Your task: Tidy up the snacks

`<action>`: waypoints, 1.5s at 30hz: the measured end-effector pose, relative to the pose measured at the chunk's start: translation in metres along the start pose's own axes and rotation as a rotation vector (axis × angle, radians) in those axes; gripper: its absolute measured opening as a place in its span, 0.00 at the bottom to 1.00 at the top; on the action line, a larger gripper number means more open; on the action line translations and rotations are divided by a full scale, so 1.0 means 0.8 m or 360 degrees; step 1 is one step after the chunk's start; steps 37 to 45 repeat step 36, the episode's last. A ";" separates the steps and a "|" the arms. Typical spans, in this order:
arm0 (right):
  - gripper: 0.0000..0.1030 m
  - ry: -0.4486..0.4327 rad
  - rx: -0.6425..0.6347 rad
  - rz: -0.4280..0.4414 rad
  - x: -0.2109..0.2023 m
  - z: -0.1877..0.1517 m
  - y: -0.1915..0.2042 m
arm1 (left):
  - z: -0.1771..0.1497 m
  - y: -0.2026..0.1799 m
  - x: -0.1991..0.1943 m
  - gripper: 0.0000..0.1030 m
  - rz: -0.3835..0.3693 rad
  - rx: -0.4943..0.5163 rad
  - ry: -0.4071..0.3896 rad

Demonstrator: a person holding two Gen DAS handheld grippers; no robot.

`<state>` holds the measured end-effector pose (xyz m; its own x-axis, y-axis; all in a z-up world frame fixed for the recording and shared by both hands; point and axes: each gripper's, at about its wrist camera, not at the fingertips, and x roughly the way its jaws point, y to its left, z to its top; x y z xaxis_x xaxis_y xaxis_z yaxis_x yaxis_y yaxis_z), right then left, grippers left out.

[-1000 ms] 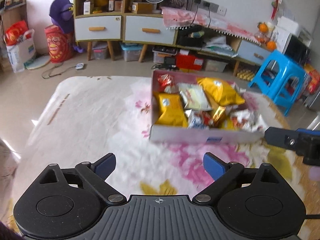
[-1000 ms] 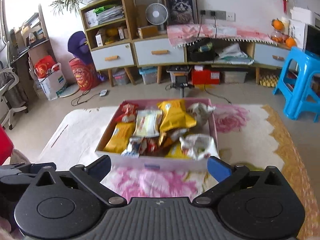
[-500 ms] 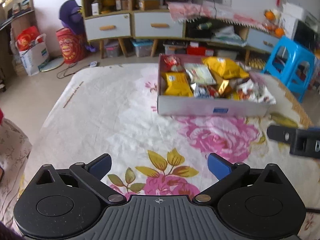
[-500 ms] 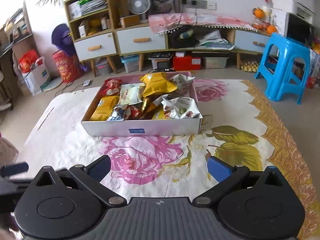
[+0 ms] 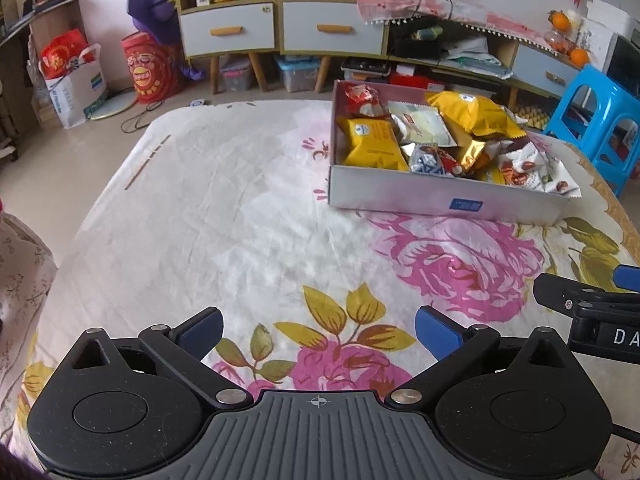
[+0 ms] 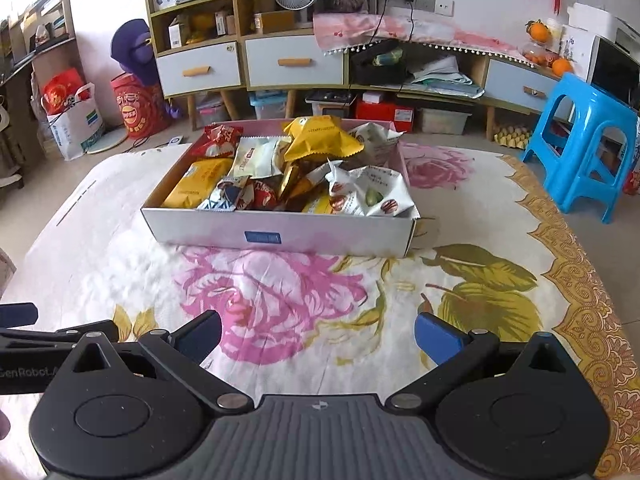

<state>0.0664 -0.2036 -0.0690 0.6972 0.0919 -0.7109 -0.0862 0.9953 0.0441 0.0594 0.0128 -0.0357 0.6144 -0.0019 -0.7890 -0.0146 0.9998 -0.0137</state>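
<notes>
Blue-padded left hand-held gripper (image 5: 319, 330) spread wide, nothing between the fingers, over the flowered bedsheet (image 5: 224, 216) near the bed's near edge. Right hand-held gripper (image 6: 318, 332) likewise spread, empty, beside it. Cardboard box (image 6: 276, 232) full of snack packets (image 6: 320, 140) sits toward the bed's far edge, well apart from both. Blue stool (image 6: 580, 140) on the floor past the right edge.

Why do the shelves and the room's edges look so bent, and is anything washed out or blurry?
Left wrist view: the fisheye lens bows the wooden drawer cabinet and darkens the corners; the pale floral bedspread looks slightly soft. Right wrist view: same bending, bright glare at the top left, while the white cardboard snack box stays sharp.
</notes>
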 end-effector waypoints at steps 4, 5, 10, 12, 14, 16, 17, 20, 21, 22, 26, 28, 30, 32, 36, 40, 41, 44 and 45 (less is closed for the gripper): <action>0.93 0.0019 -0.0001 -0.0010 0.000 -0.001 -0.003 | -0.001 -0.003 -0.001 1.00 -0.0001 0.0008 -0.0009; 0.93 0.0021 0.0000 -0.0016 0.000 -0.001 -0.003 | -0.001 -0.003 -0.002 1.00 0.0003 0.0011 -0.0013; 0.93 0.0031 0.0015 -0.0018 0.000 -0.001 -0.005 | 0.000 -0.004 -0.004 1.00 0.0018 0.0016 -0.0029; 0.93 0.0030 0.0013 -0.0021 -0.001 -0.002 -0.004 | -0.001 -0.004 -0.005 1.00 0.0020 0.0018 -0.0033; 0.93 0.0028 0.0009 -0.0024 -0.001 -0.002 -0.004 | -0.001 -0.005 -0.006 1.00 0.0019 0.0022 -0.0039; 0.93 0.0027 0.0009 -0.0027 -0.001 -0.002 -0.003 | -0.001 -0.005 -0.008 1.00 0.0015 0.0026 -0.0046; 0.93 0.0027 0.0009 -0.0029 0.000 -0.003 -0.003 | -0.001 -0.005 -0.008 1.00 0.0015 0.0028 -0.0049; 0.93 0.0033 0.0007 -0.0031 0.001 -0.004 -0.002 | -0.001 -0.006 -0.008 1.00 0.0014 0.0032 -0.0051; 0.93 0.0035 0.0007 -0.0032 0.001 -0.004 -0.002 | -0.001 -0.006 -0.009 1.00 0.0017 0.0032 -0.0050; 0.93 0.0037 0.0005 -0.0033 0.002 -0.004 -0.001 | -0.001 -0.006 -0.009 1.00 0.0021 0.0033 -0.0049; 0.93 0.0041 0.0001 -0.0028 0.002 -0.005 -0.001 | -0.001 -0.005 -0.007 1.00 0.0037 0.0031 -0.0043; 0.93 0.0044 -0.0002 -0.0027 0.003 -0.005 0.000 | -0.001 -0.004 -0.006 1.00 0.0039 0.0032 -0.0041; 0.93 0.0046 -0.0007 -0.0025 0.003 -0.005 0.000 | -0.001 -0.004 -0.006 1.00 0.0034 0.0036 -0.0040; 0.93 0.0047 -0.0010 -0.0023 0.003 -0.005 0.000 | -0.002 -0.006 -0.006 1.00 0.0029 0.0045 -0.0038; 0.93 0.0048 -0.0012 -0.0023 0.003 -0.005 0.001 | -0.003 -0.006 -0.005 1.00 0.0015 0.0047 -0.0024; 0.93 0.0048 -0.0012 -0.0023 0.003 -0.005 0.001 | -0.003 -0.006 -0.005 1.00 0.0015 0.0047 -0.0024; 0.93 0.0048 -0.0012 -0.0023 0.003 -0.005 0.001 | -0.003 -0.006 -0.005 1.00 0.0015 0.0047 -0.0024; 0.93 0.0048 -0.0012 -0.0023 0.003 -0.005 0.001 | -0.003 -0.006 -0.005 1.00 0.0015 0.0047 -0.0024; 0.93 0.0048 -0.0012 -0.0023 0.003 -0.005 0.001 | -0.003 -0.006 -0.005 1.00 0.0015 0.0047 -0.0024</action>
